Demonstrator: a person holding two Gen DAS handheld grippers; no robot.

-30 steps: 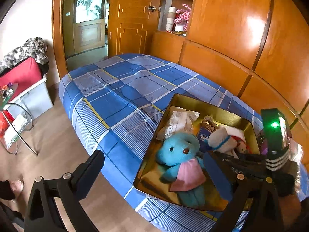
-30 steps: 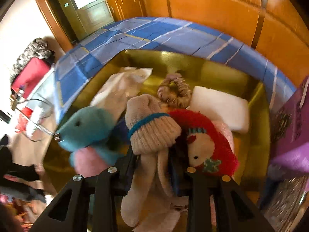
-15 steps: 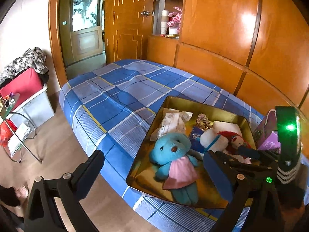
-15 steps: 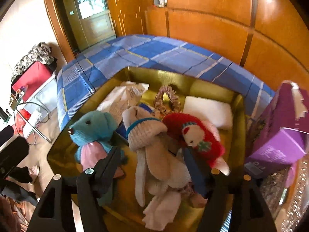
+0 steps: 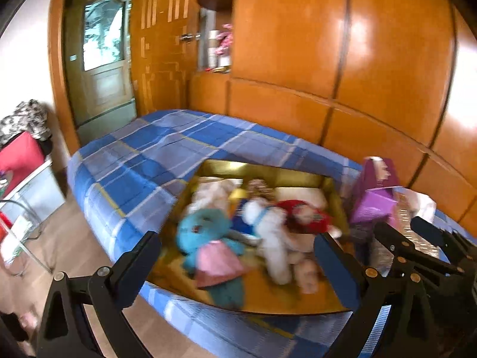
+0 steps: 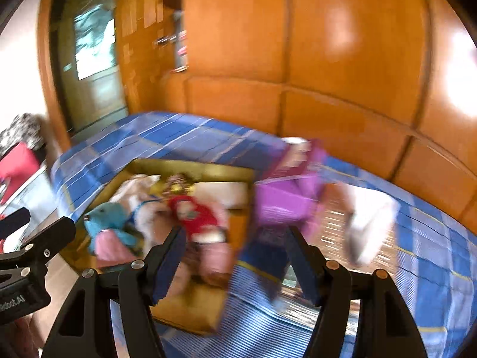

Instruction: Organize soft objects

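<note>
1. Both tools released, nothing between the jaws: left tool [image 5: 238, 265] spread wide over the gold tray [image 5: 268, 173], right tool [image 6: 235, 256] open above the tray's right corner and the purple bag [image 6: 283, 205].
2. Risk: both views are motion-blurred, so a grab attempted from here would likely be mis-aimed and catch the tray rim or the bag, not a toy.
3. Risk: the tray sits near the bed [image 5: 143, 161] edge, its near corner close to overhanging. A downward push there could tip it to the floor.
4. Risk: the toys are packed and overlapping. Pinching 1 limb may drag a neighbour out with it.
5. Task items, all in the tray on the bed: blue bear [image 5: 205, 232] in a pink dress at near left, white plush [image 5: 271, 238] with a blue band in the middle, red-clad doll [image 5: 304, 217] to the right, white pad [image 5: 301, 194] at far right.
6. All look limp and squashy; expect sag when lifted. Fine detail lost to blur.
</note>
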